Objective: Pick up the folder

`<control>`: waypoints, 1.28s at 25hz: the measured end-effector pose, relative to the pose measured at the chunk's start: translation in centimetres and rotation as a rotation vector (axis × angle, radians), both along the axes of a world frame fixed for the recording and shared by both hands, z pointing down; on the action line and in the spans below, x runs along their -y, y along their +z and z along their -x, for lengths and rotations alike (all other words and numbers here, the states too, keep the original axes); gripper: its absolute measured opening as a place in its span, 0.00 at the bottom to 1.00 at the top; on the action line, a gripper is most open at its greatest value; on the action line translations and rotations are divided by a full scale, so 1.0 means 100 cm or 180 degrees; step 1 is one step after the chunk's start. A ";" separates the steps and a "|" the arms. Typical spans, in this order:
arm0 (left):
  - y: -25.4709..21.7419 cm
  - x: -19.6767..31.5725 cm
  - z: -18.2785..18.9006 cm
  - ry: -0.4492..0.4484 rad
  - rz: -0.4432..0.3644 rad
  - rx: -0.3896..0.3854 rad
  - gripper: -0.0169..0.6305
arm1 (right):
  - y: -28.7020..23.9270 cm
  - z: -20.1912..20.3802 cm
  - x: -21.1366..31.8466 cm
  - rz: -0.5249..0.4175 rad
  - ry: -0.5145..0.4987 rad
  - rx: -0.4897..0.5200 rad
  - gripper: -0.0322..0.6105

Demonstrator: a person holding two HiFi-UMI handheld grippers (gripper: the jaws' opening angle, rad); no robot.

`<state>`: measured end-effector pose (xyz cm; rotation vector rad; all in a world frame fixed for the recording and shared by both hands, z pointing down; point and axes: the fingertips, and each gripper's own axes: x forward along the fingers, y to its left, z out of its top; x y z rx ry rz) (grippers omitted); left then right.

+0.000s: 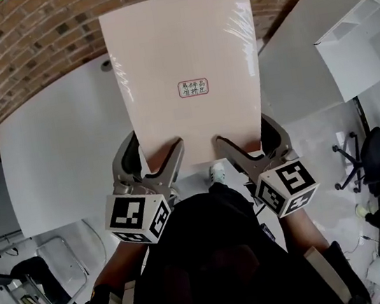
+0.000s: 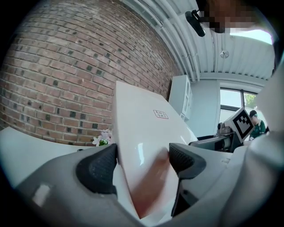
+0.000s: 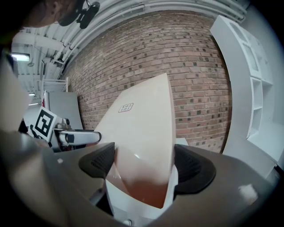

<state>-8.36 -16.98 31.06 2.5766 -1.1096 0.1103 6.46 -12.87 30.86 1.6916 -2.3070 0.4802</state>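
The pickup looked all but done to me: the pale pink folder (image 1: 186,77) was off the white table (image 1: 56,153) and held up in front of me, its lower edge toward my body and its small printed label (image 1: 193,88) facing me. As far as I could judge, nothing was left except to keep it steady or carry it wherever it belonged.

My left gripper (image 2: 142,166) had its jaws narrowed onto the folder's lower left corner, one dark pad on each face of the cover. My right gripper (image 3: 144,166) was closed the same way on the lower right corner, both pads pressing the sheet. Each gripper held only the folder, which curved slightly between the two grips.
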 end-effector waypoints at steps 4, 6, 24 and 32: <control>0.006 -0.009 0.012 0.0063 0.0047 -0.0036 0.59 | 0.004 0.014 -0.012 0.0046 0.0078 -0.0048 0.68; 0.008 -0.013 0.020 0.0086 0.0065 -0.0034 0.59 | 0.006 0.022 -0.019 0.0067 0.0110 -0.0062 0.68; 0.024 -0.050 0.041 0.0140 0.0063 0.0090 0.59 | 0.035 0.047 -0.063 0.0265 0.0255 -0.0092 0.68; 0.026 -0.057 0.038 0.0184 0.0048 0.0119 0.59 | 0.039 0.044 -0.073 0.0261 0.0307 -0.0066 0.68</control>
